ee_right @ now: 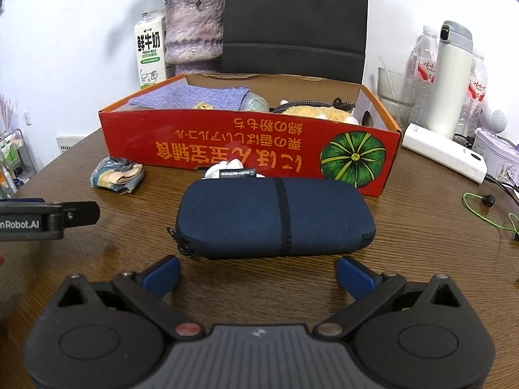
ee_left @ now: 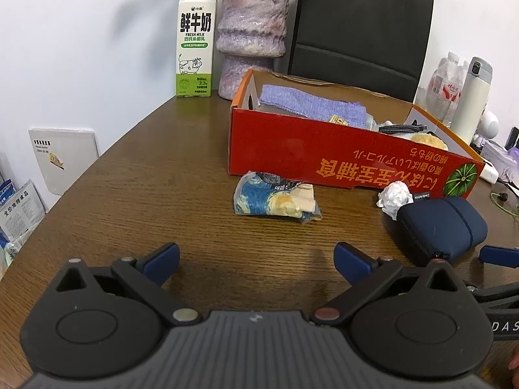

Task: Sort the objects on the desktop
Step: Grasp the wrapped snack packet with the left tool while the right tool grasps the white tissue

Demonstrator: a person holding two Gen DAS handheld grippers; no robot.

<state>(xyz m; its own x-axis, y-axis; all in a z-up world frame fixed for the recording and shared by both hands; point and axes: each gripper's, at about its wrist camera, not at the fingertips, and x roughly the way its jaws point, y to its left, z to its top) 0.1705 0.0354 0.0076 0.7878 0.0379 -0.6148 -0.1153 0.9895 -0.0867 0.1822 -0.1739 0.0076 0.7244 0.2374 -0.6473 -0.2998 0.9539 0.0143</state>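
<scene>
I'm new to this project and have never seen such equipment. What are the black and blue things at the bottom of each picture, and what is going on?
Each is a hand-held grasping tool with a camera looking along its two blue fingers. One picture comes from the left tool, the other from the right tool. Both are open and hold nothing. On the wooden table lie a navy zip case, a crumpled paper ball and a blue-yellow packet, in front of a red box with things in it.
</scene>
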